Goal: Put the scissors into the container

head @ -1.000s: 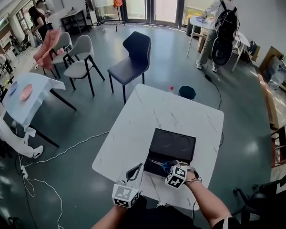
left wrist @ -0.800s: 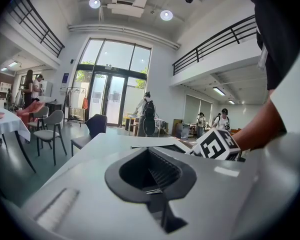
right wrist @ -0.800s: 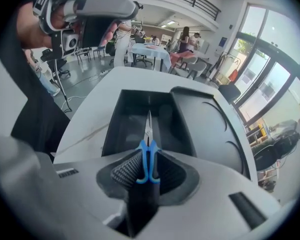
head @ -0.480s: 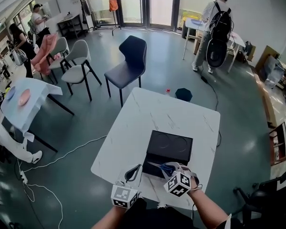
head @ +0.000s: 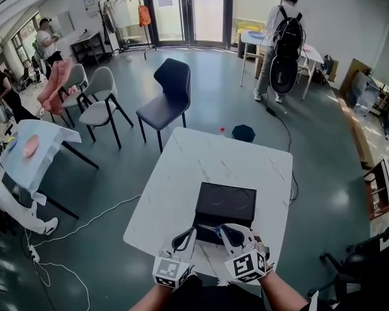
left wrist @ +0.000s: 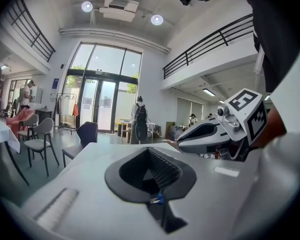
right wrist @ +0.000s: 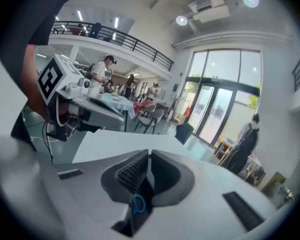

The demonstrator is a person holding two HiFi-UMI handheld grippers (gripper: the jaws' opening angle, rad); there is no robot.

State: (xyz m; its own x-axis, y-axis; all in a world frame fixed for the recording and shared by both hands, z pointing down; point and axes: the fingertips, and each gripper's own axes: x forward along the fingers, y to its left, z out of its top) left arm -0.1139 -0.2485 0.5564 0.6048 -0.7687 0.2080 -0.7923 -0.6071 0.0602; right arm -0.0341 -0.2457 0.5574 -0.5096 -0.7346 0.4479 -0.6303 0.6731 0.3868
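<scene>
1. Your right gripper (head: 228, 232) has its jaws pressed together. In the right gripper view (right wrist: 149, 156) a small blue loop, the handle of the blue-handled metal scissors (right wrist: 138, 204), sits low in the slit between them.
2. From the head view, the scissors (head: 207, 227) stick out of that gripper toward your left. Their thin blades run along the near rim of the black rectangular container (head: 225, 203). You cannot tell from here whether they are over the opening or just outside the wall.
3. Your left gripper (head: 185, 237) is just left of the right one, over the near edge of the white marbled table (head: 201, 167), beside the container's near left corner.
4. In the left gripper view (left wrist: 149, 154) its ribbed dark pads meet along a closed seam, with no object clamped between them.
5. The container rests flat on the table's near half, close in front of both grippers.
</scene>
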